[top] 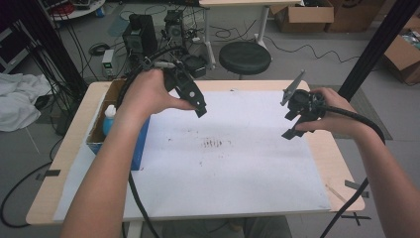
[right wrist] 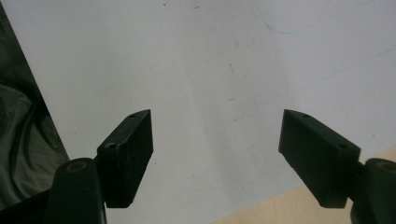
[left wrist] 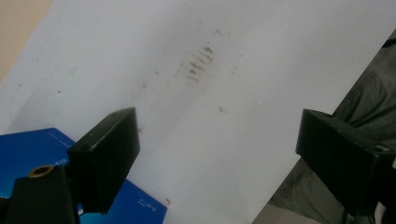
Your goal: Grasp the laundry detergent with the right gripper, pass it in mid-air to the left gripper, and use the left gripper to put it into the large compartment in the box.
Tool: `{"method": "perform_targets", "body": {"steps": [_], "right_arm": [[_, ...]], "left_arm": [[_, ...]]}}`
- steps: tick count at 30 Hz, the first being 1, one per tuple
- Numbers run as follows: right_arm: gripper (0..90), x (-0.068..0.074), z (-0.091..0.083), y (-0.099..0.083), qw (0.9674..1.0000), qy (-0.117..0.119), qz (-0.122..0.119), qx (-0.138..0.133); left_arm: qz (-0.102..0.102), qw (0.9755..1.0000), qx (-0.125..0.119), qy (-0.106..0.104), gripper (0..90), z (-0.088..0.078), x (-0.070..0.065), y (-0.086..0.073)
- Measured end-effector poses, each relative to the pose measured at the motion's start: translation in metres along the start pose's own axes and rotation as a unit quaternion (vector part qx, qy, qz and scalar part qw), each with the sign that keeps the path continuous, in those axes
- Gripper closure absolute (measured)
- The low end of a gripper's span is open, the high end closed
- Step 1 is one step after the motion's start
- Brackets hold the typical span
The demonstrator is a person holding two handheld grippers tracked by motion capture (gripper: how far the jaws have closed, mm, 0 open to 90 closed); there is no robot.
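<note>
- Not much done yet, I'd say — both my grippers are up in the air over the white sheet (top: 223,163) and neither has anything in it.
- My left gripper (top: 197,104) has its jaws spread wide, nothing between them. It hangs over the sheet's far left corner, tips angled toward the middle.
- My right gripper (top: 293,124) is also well apart at the jaws and empty — it hovers by the sheet's right edge.
- Nearest thing to grab is the cardboard box (top: 106,116) at the table's left edge, just beside my left wrist. A white bottle with a blue cap (top: 109,118) stands in it, and a blue box (left wrist: 28,149) lies against it.
- The brown smudge (top: 213,144) mid-sheet sits between the two grippers, apart from both.
- So the actual picking or wiping is all still ahead, as far as I can judge.
</note>
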State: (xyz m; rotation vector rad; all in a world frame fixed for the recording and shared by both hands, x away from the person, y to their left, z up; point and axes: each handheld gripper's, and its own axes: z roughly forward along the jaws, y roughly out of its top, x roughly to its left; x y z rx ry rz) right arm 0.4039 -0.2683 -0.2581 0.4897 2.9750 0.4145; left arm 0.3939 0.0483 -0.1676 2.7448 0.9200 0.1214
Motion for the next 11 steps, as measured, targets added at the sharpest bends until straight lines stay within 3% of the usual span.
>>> {"method": "perform_targets", "body": {"steps": [11], "right_arm": [[26.2,0.001,0.0006,-0.0003,1.0,0.001,-0.002,-0.001]], "left_arm": [[-0.005,1.0,-0.003,-0.001,14.4,-0.0022,0.0012,-0.0028]]}}
